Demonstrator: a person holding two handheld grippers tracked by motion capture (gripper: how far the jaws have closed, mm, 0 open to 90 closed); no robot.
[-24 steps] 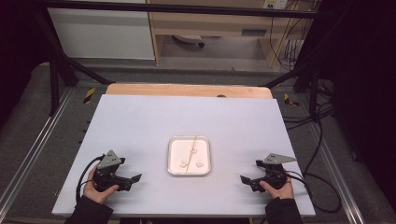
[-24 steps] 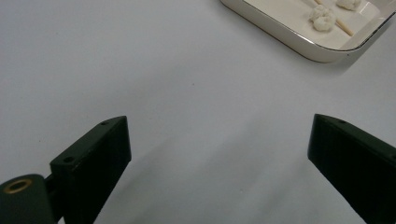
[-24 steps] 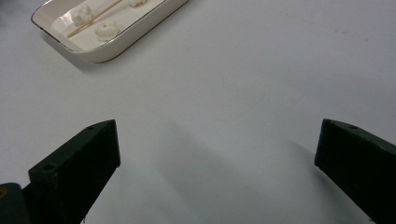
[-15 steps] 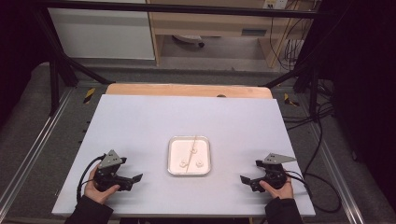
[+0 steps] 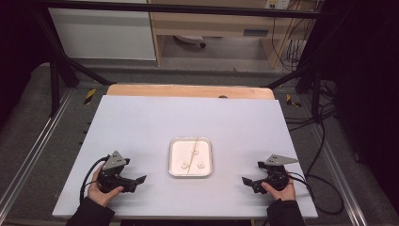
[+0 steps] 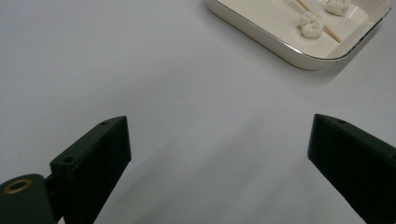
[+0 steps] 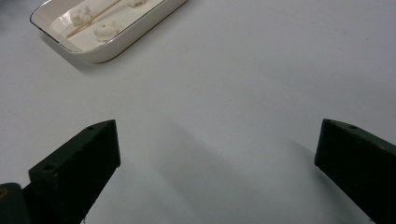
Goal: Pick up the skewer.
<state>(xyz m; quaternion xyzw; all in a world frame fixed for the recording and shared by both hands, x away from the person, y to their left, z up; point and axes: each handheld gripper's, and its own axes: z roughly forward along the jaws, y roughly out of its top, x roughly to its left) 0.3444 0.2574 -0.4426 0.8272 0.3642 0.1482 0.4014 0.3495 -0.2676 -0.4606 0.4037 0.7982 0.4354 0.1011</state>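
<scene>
Nothing is really changing since the earlier high views: I'm still parking both grippers on the table (image 5: 141, 117), near its front edge, so the work isn't starting yet. My left gripper (image 5: 140, 179) is sitting toward the front-left corner, jaws standing wide apart with nothing between them, and in the left gripper view they're framing only bare tabletop. My right gripper (image 5: 246, 180) is sitting toward the front-right corner, jaws likewise spread and empty. The tray (image 5: 209, 157) is lying between them, roughly mid-width and a little forward of the table's middle, well apart from both. Inside it I'm seeing a thin wooden skewer (image 5: 193, 151) lying diagonally and three small white lumps (image 5: 201, 165), possibly marshmallows or dough pieces, too small to tell. I'm judging the next move as reaching in toward the tray.
</scene>
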